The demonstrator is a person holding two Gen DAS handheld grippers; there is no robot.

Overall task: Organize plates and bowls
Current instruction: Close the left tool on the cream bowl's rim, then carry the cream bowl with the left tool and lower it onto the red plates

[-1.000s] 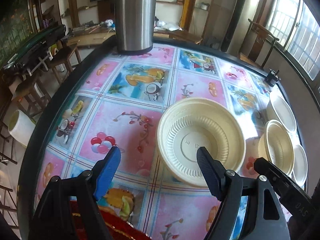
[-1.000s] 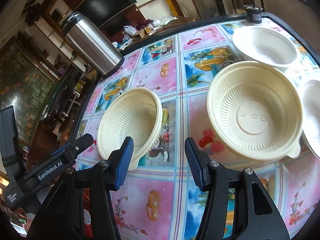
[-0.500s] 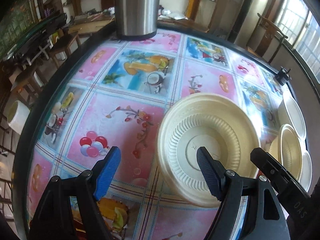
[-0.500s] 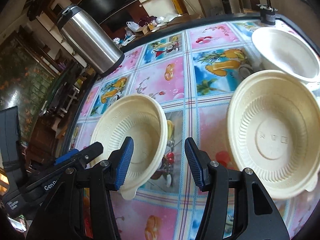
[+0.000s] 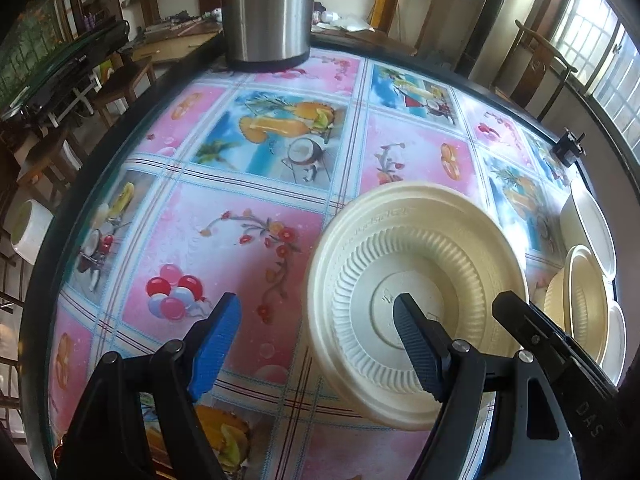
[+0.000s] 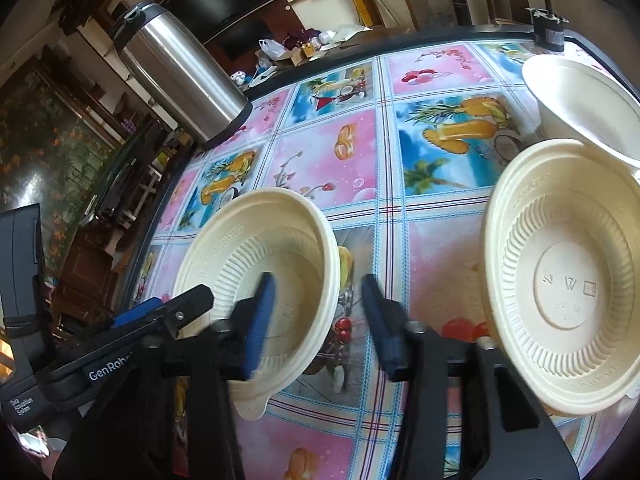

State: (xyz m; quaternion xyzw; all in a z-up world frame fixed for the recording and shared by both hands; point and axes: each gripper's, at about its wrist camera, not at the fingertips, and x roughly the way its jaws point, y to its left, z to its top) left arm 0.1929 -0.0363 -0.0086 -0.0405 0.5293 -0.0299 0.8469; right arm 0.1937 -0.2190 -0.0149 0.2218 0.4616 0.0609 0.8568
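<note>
On the far left is the left gripper. Its jaws stand wide apart. One finger hangs over the pink cloth and the other hangs over the inside of the near bowl, so the bowl's left edge lies between them. The pads do not press on the bowl. I cannot tell if a finger touches it.

Behind, at the far edge of the table, a tall shiny steel flask stands upright. The table has a bright cloth with fruit, drinks and balloons on it.

The near bowl is cream with little ridges inside. It sits the right way up on the cloth, between the two grippers. A small tab sticks out of its near edge.

Next comes the right gripper. It looks blurry. Its jaws have just been closing. One blue pad is inside the near bowl and the other is outside, so the bowl's right edge is between them. There is a gap between the outer pad and the edge, so the bowl is not pinched.

To the right sits a second cream bowl, also the right way up, well apart from the near one. Just behind it is a white bowl, close to its far edge. Past that, at the table's far right corner, stands a small black thing.
</note>
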